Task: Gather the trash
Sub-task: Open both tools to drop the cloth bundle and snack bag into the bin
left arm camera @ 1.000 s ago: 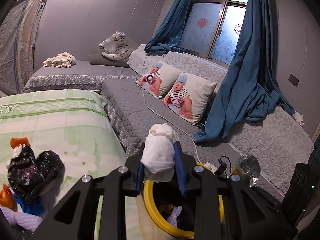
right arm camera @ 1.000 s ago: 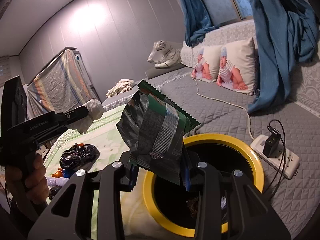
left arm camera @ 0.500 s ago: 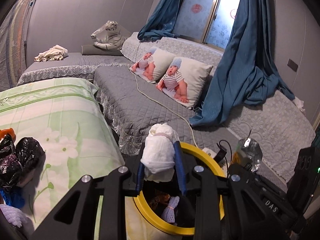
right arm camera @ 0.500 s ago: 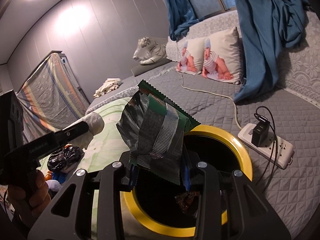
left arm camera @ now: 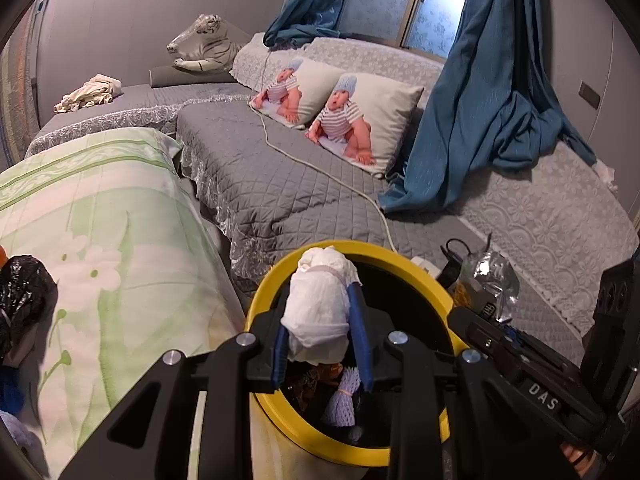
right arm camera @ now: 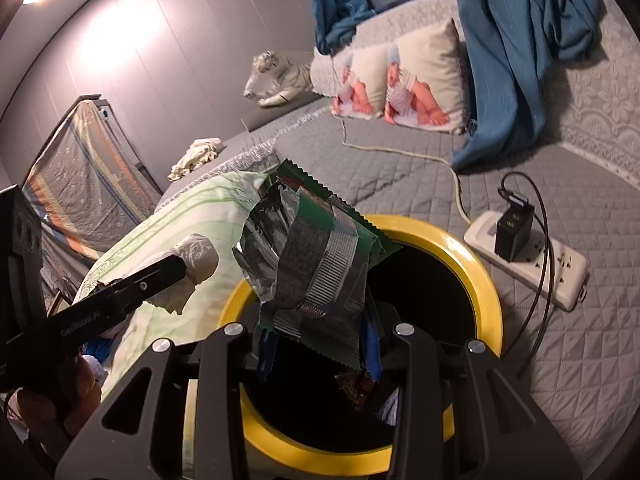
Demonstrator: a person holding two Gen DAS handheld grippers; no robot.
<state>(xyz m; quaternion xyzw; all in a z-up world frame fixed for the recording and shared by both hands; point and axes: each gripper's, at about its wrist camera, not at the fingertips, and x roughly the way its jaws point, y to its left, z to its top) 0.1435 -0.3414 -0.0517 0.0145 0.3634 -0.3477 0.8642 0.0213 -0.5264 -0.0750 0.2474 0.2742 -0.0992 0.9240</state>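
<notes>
Only the right wrist view shows the white power strip (right arm camera: 532, 258) lying on the grey quilted bed (right arm camera: 420, 184); only the left view shows the black bag (left arm camera: 22, 300) on the green floral bedding (left arm camera: 100, 220). Both views look into the yellow-rimmed bin (left arm camera: 272, 280). The left tongs (left arm camera: 322, 350) are clamped on a white tissue wad (left arm camera: 320, 308) above the bin's rim; the right tongs (right arm camera: 318, 350) pinch a green foil wrapper (right arm camera: 316, 260) over the opening.

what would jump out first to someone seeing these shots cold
The round yellow-rimmed trash bin fills the foreground, with both grippers poised over its dark mouth. The left gripper clamps a crumpled white tissue wad, while the right gripper pinches a torn green foil snack wrapper. Behind, two baby-print pillows rest on the grey quilted bed.
</notes>
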